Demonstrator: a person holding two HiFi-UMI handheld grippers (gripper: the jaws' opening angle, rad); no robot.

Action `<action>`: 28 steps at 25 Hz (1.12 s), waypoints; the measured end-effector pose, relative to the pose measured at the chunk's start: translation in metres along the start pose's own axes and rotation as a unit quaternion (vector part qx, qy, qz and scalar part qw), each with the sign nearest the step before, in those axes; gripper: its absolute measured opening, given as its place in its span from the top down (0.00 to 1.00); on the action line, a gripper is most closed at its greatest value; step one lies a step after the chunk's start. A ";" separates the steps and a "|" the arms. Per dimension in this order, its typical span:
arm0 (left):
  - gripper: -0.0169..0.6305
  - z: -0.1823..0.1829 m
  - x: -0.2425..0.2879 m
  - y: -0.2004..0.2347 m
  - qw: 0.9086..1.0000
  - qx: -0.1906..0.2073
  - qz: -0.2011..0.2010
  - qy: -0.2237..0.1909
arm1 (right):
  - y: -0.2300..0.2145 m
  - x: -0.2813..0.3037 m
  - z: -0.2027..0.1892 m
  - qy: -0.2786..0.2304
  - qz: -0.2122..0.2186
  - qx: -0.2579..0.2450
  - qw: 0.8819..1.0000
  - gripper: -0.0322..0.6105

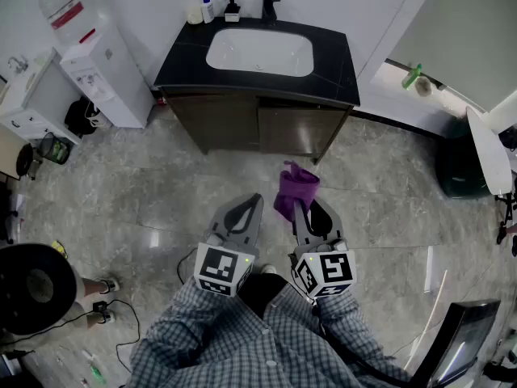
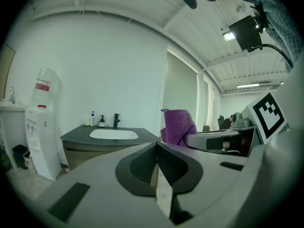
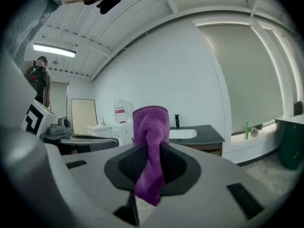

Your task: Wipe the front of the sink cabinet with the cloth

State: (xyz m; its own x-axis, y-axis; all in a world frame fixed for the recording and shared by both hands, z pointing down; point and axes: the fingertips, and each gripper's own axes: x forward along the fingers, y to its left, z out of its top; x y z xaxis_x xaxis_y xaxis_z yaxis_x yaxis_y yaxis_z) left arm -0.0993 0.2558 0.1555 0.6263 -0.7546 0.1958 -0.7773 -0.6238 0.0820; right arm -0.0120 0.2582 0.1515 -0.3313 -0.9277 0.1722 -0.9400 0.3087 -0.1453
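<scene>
The left gripper has its jaws pressed together on nothing, the right gripper beside it has its jaws clamped on the purple cloth, which sticks out past their tips, and the sink cabinet stands well ahead of both

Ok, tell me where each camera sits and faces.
Head view: on the person's head, steeply down at sink cabinet and floor; checked sleeves, left gripper, right gripper show.
Left gripper view: on left gripper, facing the cabinet; jaws shut, empty.
Right gripper view: on right gripper, facing cabinet; jaws shut on purple cloth.
Shared: all show cabinet and cloth.
</scene>
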 end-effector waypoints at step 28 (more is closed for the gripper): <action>0.96 0.003 0.003 -0.014 1.000 -0.002 0.013 0.002 | -0.013 -0.010 0.003 -0.007 0.009 0.000 1.000 0.83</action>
State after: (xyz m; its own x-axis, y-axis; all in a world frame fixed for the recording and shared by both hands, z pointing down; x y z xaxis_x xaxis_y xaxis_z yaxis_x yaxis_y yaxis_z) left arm -0.0866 0.2614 0.1521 0.6061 -0.7692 0.2025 -0.7931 -0.6038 0.0800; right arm 0.0036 0.2632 0.1489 -0.3467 -0.9249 0.1560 -0.9340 0.3251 -0.1480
